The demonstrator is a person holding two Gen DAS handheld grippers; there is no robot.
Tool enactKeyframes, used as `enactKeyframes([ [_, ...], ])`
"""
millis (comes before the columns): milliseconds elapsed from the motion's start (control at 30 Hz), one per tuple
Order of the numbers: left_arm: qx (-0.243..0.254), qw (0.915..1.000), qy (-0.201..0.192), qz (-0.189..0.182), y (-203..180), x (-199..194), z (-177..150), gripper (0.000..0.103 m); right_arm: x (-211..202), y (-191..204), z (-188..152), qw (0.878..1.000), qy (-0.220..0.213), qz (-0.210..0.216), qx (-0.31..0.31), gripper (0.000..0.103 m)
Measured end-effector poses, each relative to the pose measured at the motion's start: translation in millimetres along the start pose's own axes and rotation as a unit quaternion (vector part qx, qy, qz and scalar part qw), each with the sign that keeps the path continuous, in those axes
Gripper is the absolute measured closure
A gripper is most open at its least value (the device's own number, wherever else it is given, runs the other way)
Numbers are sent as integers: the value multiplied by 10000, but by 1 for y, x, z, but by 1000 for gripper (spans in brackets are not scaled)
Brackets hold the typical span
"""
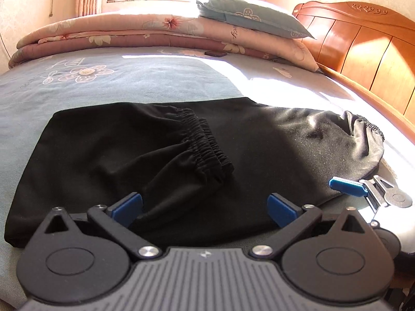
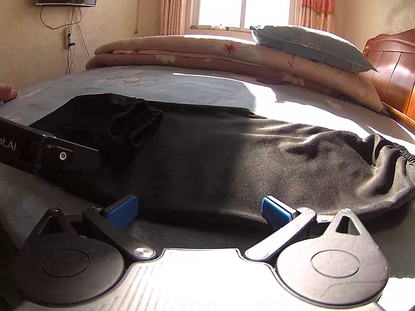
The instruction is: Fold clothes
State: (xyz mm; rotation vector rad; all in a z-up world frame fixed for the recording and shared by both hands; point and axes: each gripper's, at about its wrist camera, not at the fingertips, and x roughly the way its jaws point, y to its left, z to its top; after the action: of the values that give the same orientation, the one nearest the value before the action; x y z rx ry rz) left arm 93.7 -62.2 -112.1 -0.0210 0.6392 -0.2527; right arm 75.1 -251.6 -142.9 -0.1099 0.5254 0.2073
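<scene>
While I hold both grippers low over the near edge of the trousers (image 1: 160, 155), neither has hold of any cloth. My left gripper (image 1: 205, 208) stands with its jaws spread wide, the blue pads (image 1: 127, 207) just at the trousers' near hem, apart from each other with black cloth lying in front of them. My right gripper (image 2: 199, 208) is likewise spread as wide as it goes, its pads (image 2: 275, 211) at the hem further toward the waistband end; nothing is pinched between them. From the left wrist view I see one blue fingertip of the right gripper (image 1: 347, 186) resting just beside the trousers' right edge.

On top of the trousers, a bunched elastic cuff (image 1: 205, 142) lies folded back toward the middle. At the trousers' right end the waistband (image 2: 404, 153) is gathered and sunlit. All of it lies flat on the grey-blue bed (image 1: 116, 83). Beyond the trousers, a folded quilt (image 1: 116, 33) runs along the far side, with a pillow (image 1: 254, 18) on it. Right of that stands the wooden headboard (image 1: 363, 41); behind the quilt, a window (image 2: 243, 0).
</scene>
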Motion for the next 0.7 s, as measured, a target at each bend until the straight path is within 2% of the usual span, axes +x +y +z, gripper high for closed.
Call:
enactKeyframes([
  [100, -102, 9991, -140, 395, 10, -2, 3, 1, 0, 1, -1, 10000, -2, -42, -3, 0],
  [233, -375, 9954, 192, 862, 27, 7, -2, 1, 1, 2, -2, 10000, -21, -83, -3, 0],
  [333, -471, 9946, 382, 840, 31, 10, -10, 1, 0, 3, -3, 9999, -49, -103, 3, 0],
  [467, -403, 9956, 111, 834, 27, 0, -8, 1, 0, 4, -6, 9998, -138, -134, 6, 0],
  [567, -472, 9938, -95, 1004, 31, -4, 2, 1, -1, 4, -8, 9996, -223, -145, 15, 0],
  [700, -682, 9900, -45, 1231, 48, 2, 5, 1, -1, 4, -11, 9994, -327, -144, 12, 0],
])
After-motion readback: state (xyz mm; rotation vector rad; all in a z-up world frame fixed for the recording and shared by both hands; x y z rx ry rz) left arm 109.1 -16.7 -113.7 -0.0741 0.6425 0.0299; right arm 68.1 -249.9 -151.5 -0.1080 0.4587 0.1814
